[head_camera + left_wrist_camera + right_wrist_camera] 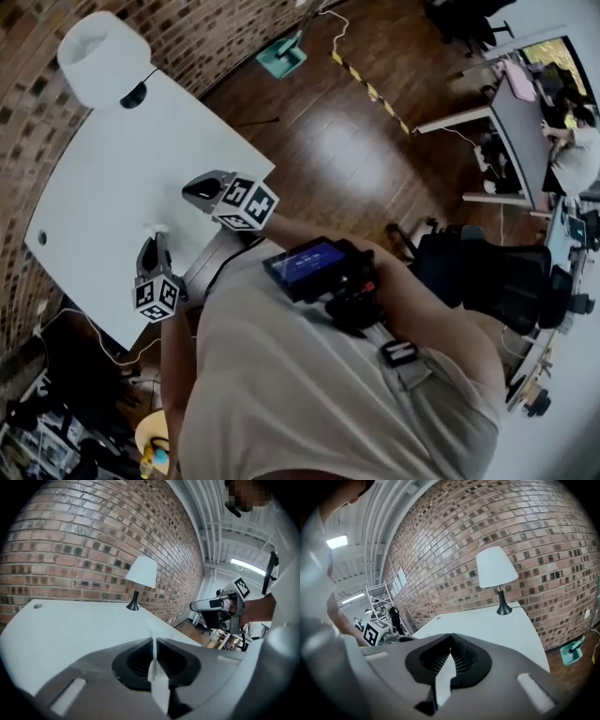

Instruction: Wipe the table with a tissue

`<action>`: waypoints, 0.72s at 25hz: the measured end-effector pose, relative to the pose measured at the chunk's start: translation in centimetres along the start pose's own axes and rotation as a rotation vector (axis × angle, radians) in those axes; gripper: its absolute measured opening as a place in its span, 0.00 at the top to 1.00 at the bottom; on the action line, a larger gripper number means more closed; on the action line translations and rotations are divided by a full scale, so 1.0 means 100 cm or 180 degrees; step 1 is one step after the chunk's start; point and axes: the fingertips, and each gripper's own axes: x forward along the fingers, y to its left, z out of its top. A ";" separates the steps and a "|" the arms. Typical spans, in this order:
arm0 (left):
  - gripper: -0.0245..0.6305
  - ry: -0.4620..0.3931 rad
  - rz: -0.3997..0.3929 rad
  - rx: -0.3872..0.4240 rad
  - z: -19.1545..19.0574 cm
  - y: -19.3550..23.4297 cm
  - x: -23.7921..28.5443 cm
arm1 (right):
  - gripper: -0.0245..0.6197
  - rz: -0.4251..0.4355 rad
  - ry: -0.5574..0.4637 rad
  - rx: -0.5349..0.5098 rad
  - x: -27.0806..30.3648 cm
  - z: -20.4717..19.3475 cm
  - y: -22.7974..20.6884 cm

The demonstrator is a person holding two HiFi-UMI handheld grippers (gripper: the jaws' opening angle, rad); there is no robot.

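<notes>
The left gripper (153,239) had its fingers clenched on the tissue (158,681). It sat near the worktop (112,169) edge closest to the person, at about 7 o'clock from the right gripper (192,190). The right fingers were pressed together. A pale sliver showed in their gap, and I could not tell whether it was tissue.

The tissue looked clear of the surface, so wiping seemingly had not begun. To do it well, the left hand would probably need to dip until the tissue, not the hard fingertips, met the worktop, then sweep in broad strokes toward the lamp (98,56) at 12 o'clock, keeping the grip firm.

In the left gripper view the tissue stood edge-on, its long axis running 12 to 6. A short bit poked past the fingertips at 12 and the looser tail hung toward 6.
</notes>
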 end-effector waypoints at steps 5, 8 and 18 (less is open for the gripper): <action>0.93 -0.0131 0.0202 -0.0068 -0.007 0.005 -0.037 | 0.95 0.0235 0.0028 -0.0194 0.014 -0.003 0.035; 0.93 -0.0324 0.0414 -0.0220 -0.013 0.028 -0.078 | 0.95 0.0559 0.0087 -0.0447 0.039 -0.004 0.079; 0.93 -0.0797 0.1008 -0.0477 -0.012 0.036 -0.155 | 0.95 0.1297 0.0137 -0.0903 0.056 0.009 0.157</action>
